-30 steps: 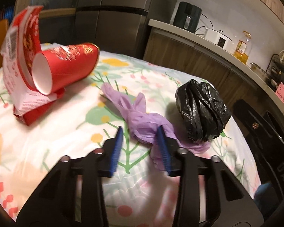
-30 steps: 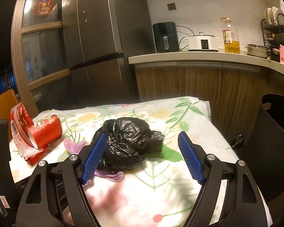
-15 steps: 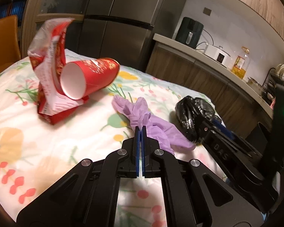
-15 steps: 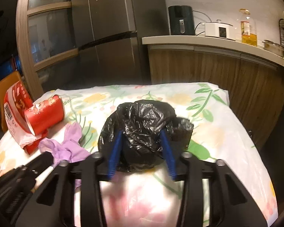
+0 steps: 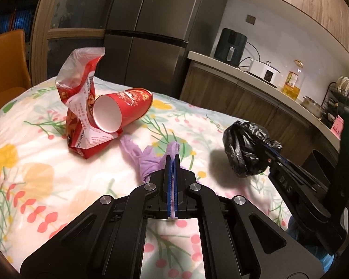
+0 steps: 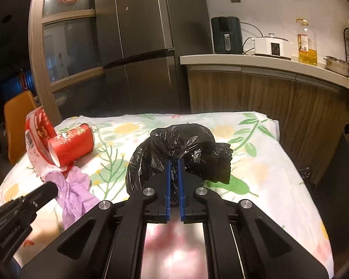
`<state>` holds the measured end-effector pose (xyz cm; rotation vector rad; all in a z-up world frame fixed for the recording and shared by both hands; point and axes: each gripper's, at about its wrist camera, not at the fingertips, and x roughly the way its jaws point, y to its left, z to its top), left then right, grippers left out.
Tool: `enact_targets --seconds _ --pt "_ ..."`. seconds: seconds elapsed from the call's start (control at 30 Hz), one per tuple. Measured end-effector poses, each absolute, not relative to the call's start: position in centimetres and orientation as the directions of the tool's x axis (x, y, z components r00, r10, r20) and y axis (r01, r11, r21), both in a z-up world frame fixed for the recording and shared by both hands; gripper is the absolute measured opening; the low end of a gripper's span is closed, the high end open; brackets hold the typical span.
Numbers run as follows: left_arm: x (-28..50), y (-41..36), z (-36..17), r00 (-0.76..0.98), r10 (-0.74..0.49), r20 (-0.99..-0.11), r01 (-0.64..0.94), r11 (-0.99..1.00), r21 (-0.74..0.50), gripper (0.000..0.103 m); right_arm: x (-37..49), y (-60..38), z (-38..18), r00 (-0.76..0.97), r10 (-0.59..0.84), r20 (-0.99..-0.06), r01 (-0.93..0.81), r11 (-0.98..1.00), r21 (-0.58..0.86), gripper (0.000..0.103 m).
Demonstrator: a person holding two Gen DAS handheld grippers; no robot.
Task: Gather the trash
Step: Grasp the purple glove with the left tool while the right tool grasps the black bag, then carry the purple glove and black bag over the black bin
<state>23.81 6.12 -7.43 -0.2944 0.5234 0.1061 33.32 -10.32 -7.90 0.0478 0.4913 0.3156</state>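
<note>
— The worktop [image 5: 23,174] under its floral cloth is the biggest thing here. What sits ahead of the tongs?

— The left tongs [image 5: 172,162] are closed flat on the purple glove [image 5: 149,162], which droops off their tips onto the cloth. The right tongs [image 6: 173,169] are pinched on a fold of the black bag [image 6: 174,148]; its bulk bulges just past the tips and looks lifted clear in the left view.

— And the rest of the trash?

— Beyond and left of both tongs: the red wrapper [image 5: 81,107], then the red cup [image 5: 125,109] lying on its side against it, mouth toward us.

— What could go wrong?

— I'd guess the bag first. Only thin plastic is caught, so a quick swing could let it slide out or tear. The glove is slack too and could snag the wrapper if dragged.

— How are the tools held?

— Both low, pointing across the worktop, the right angled in from the left one's right side.
</note>
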Motion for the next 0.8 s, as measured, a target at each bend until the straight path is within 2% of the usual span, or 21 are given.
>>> enact_targets --seconds 0.33,0.8 --pt "22.0 4.0 -5.3 0.880 0.014 -0.475 -0.134 0.966 -0.221 0.000 29.1 -13.1 -4.9 0.874 0.302 -0.381 -0.273 0.953 0.131 0.006" --pt "20.0 -1.6 -1.6 0.914 -0.049 -0.402 -0.026 0.984 -0.179 0.000 24.2 -19.0 -1.5 0.933 0.215 -0.289 -0.181 0.974 0.138 0.006"
